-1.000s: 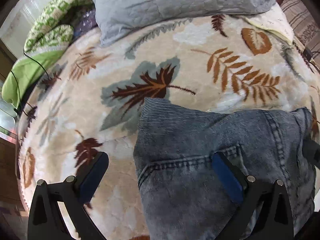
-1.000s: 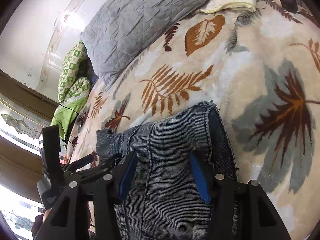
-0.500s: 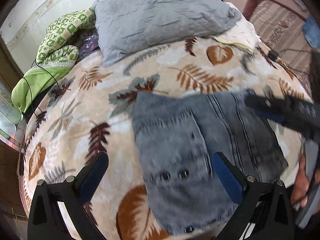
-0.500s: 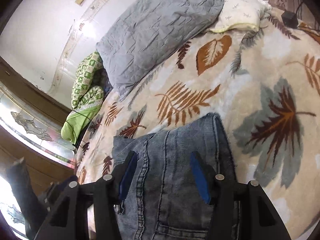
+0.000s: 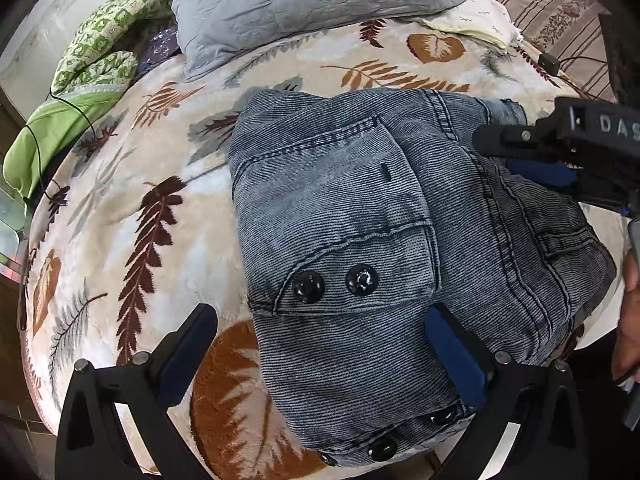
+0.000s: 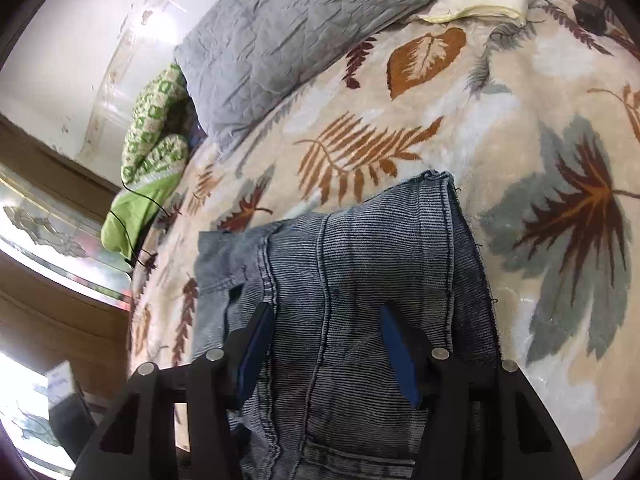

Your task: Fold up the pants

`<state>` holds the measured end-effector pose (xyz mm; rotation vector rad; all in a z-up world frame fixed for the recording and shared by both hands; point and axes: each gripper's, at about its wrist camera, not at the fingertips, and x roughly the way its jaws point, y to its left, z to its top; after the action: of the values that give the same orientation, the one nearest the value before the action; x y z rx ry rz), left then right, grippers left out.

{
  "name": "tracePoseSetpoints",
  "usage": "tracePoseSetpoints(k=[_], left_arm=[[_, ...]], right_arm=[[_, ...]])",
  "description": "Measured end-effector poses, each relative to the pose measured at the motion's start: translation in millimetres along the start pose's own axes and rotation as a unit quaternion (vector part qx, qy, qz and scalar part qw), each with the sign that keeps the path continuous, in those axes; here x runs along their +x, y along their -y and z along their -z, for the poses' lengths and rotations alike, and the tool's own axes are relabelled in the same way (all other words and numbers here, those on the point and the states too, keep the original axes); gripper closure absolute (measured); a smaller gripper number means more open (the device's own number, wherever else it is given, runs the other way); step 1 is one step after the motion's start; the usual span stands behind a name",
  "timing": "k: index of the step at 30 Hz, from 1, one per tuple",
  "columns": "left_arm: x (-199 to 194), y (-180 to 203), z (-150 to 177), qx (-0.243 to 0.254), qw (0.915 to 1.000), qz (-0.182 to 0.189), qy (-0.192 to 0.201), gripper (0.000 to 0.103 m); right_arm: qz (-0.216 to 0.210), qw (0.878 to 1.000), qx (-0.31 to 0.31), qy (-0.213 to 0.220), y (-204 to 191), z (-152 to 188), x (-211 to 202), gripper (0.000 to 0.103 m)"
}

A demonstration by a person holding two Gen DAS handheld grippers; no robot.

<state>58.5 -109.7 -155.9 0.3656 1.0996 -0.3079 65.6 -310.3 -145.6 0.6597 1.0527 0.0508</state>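
Hovering nearest the lens, the left claw stands spread wide and grasps nothing, above the folded grey-blue ribbed denim pants lying on the beige leaf-patterned plush blanket of the bed. The right claw is part-spread over the pants, pads clear of the cloth. Beyond lies a grey quilted pillow.

Folded grey-blue denim pants lie on the leaf-patterned beige blanket; the left hand-held gripper hovers above them, jaws apart.
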Motion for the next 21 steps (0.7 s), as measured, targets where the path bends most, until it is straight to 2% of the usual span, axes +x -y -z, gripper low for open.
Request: tracePoseSetpoints(k=[4, 8, 16, 21], left_arm=[[-9.3, -2.9, 2.8, -0.003, 1.0, -0.004, 0.007, 0.0], [-30.3, -6.1, 4.0, -0.008, 0.9994, -0.013, 0.033, 0.0], [-69.8, -34.8, 2.3, -0.062, 0.9943, -0.015, 0.086, 0.0], [-66.2, -60.5, 7.9, -0.08, 0.9934, -0.03, 0.076, 0.0]], right_arm=[[-0.006, 1.0, 0.001, 0.007, 0.6, 1.9, -4.0, 0.043], [-0.02, 0.999, 0.016, 0.025, 2.4, 2.0, -16.4, 0.044], [-0.023, 0.996, -0.009, 0.088, -4.5, 4.4, -54.0, 0.043], [-0.023, 0.995, 0.002, 0.095, 3.6, 4.4, -66.6, 0.043]])
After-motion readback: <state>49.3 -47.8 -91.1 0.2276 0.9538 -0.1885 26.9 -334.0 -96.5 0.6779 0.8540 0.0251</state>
